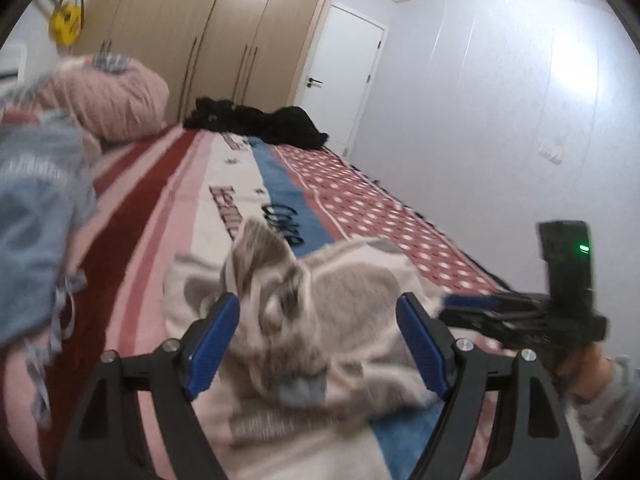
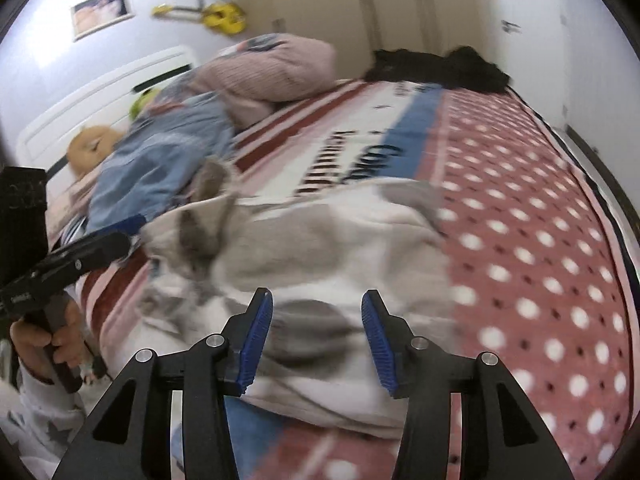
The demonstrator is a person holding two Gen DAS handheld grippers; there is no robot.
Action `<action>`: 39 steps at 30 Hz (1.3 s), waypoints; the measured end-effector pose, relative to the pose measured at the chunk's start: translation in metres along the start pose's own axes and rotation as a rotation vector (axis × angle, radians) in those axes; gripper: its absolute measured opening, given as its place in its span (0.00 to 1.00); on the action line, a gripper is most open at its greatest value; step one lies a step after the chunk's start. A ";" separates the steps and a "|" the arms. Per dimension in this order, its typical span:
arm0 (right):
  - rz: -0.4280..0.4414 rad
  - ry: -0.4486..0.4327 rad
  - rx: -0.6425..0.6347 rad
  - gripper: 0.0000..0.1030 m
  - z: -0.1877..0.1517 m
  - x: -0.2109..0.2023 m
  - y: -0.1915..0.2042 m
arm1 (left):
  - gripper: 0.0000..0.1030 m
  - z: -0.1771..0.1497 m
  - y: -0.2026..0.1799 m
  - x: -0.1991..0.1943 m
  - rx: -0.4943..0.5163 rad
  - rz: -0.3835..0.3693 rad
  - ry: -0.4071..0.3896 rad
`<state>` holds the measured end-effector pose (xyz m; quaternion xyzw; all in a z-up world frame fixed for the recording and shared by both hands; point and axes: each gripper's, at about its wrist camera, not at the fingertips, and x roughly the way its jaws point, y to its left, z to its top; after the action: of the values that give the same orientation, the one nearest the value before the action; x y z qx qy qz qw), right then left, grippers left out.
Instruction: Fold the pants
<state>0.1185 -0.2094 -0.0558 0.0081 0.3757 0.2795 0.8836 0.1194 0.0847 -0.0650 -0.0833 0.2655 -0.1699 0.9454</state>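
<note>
Cream and grey patterned pants (image 1: 348, 292) (image 2: 320, 240) lie crumpled on the bedspread (image 1: 360, 200) (image 2: 540, 240), with a fold sticking up at their left end. My left gripper (image 1: 318, 300) is open wide; a bunched part of the pants rises between its blue pads, which do not press on it. Over the near edge of the pants my right gripper (image 2: 317, 296) is open, the cloth lying below the gap. In the left wrist view the right gripper (image 1: 472, 304) comes in from the right, held by a hand. The left gripper (image 2: 120, 236) shows at the left of the right wrist view.
A heap of blue denim clothes (image 1: 36, 240) (image 2: 168, 160) lies left of the pants, with a pink pillow (image 1: 116, 96) (image 2: 272, 68) behind it. Black clothes (image 1: 260, 120) (image 2: 440, 64) sit at the bed's far end. A wall runs along the bed's right side.
</note>
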 end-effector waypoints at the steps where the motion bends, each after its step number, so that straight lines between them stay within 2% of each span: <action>1: 0.004 0.001 0.025 0.41 -0.001 0.000 -0.008 | 0.75 0.005 -0.004 0.010 0.016 0.035 0.018; 3: 0.012 -0.003 0.060 0.41 -0.003 0.000 -0.019 | 0.73 0.009 -0.005 0.024 0.022 0.085 0.060; 4: 0.017 -0.006 0.073 0.41 -0.004 0.000 -0.024 | 0.65 0.008 -0.004 0.031 0.025 0.117 0.084; 5: 0.022 -0.009 0.078 0.41 -0.004 0.000 -0.027 | 0.52 0.006 -0.002 0.035 0.029 0.141 0.100; 6: 0.022 -0.012 0.079 0.41 -0.005 0.000 -0.029 | 0.44 0.003 0.000 0.037 0.029 0.162 0.113; 7: 0.016 -0.018 0.077 0.41 -0.005 -0.002 -0.031 | 0.26 -0.001 0.004 0.038 0.022 0.180 0.125; 8: 0.011 -0.023 0.075 0.41 -0.007 -0.003 -0.032 | 0.12 -0.006 0.008 0.036 0.011 0.190 0.121; 13: 0.027 -0.030 0.101 0.41 -0.012 -0.002 -0.041 | 0.12 -0.026 0.032 0.012 -0.056 0.294 0.091; 17: 0.032 -0.028 0.121 0.41 -0.014 -0.001 -0.044 | 0.12 -0.045 0.049 0.004 -0.118 0.316 0.117; 21: 0.023 -0.024 0.132 0.41 -0.016 0.000 -0.045 | 0.14 -0.058 0.058 -0.006 -0.173 0.263 0.134; 22: 0.022 -0.025 0.135 0.41 -0.017 -0.001 -0.045 | 0.22 -0.058 0.059 -0.008 -0.179 0.250 0.135; 23: 0.023 -0.026 0.140 0.41 -0.017 -0.001 -0.046 | 0.34 -0.055 0.061 -0.010 -0.185 0.223 0.134; 26: 0.033 -0.027 0.161 0.41 -0.018 -0.001 -0.049 | 0.52 -0.038 0.076 -0.016 -0.228 0.028 0.093; 27: 0.037 -0.028 0.166 0.41 -0.018 -0.001 -0.050 | 0.53 -0.033 0.079 -0.017 -0.236 0.001 0.086; 28: 0.041 -0.030 0.171 0.41 -0.018 -0.001 -0.050 | 0.56 -0.025 0.081 -0.014 -0.234 0.005 0.089; 29: 0.044 -0.031 0.174 0.41 -0.018 -0.001 -0.051 | 0.56 -0.017 0.083 -0.008 -0.217 0.044 0.107; 32: 0.049 -0.031 0.177 0.43 -0.018 0.001 -0.050 | 0.56 -0.008 0.090 0.015 -0.212 0.109 0.171; 34: 0.051 -0.033 0.176 0.43 -0.017 0.001 -0.049 | 0.55 -0.008 0.093 0.030 -0.223 0.112 0.211; 37: 0.054 -0.036 0.180 0.43 -0.017 0.001 -0.050 | 0.19 -0.005 0.080 0.038 -0.153 0.145 0.232; 39: 0.058 -0.036 0.186 0.43 -0.017 0.001 -0.052 | 0.17 0.003 0.067 0.029 -0.106 0.139 0.182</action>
<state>0.1325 -0.2561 -0.0803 0.1061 0.3837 0.2686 0.8772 0.1625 0.1363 -0.0926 -0.0990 0.3641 -0.0967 0.9210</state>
